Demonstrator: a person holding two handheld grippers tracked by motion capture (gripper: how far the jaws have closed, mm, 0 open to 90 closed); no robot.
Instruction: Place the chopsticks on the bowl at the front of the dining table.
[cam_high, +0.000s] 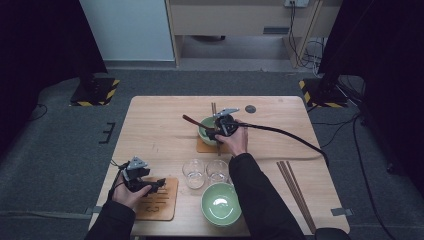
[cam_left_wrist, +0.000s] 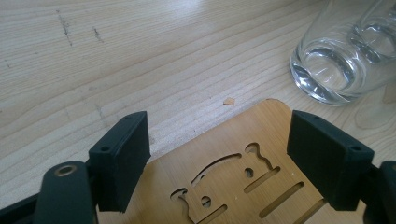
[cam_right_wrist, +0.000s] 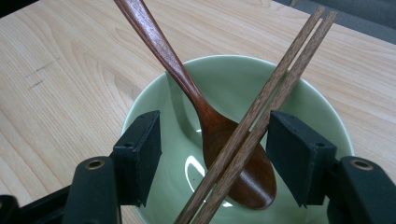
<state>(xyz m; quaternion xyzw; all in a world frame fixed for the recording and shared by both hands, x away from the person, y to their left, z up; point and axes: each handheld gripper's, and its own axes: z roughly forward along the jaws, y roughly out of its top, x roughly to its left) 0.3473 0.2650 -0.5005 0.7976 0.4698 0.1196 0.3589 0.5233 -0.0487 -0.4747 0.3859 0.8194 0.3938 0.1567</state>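
The right gripper (cam_right_wrist: 212, 158) is hovering over the far green bowl (cam_right_wrist: 327, 116), jaws standing apart and clamping nothing. Between them, a pair of chopsticks (cam_right_wrist: 261, 114) is lying across the rim, running just inside the right-hand jaw, crossing over a wooden spoon (cam_right_wrist: 187, 88) whose head is resting in the bowl. The left gripper (cam_left_wrist: 217, 156) is sitting low over a wooden coaster (cam_left_wrist: 233, 172), jaws apart astride it, a glass (cam_left_wrist: 336, 65) just beyond.
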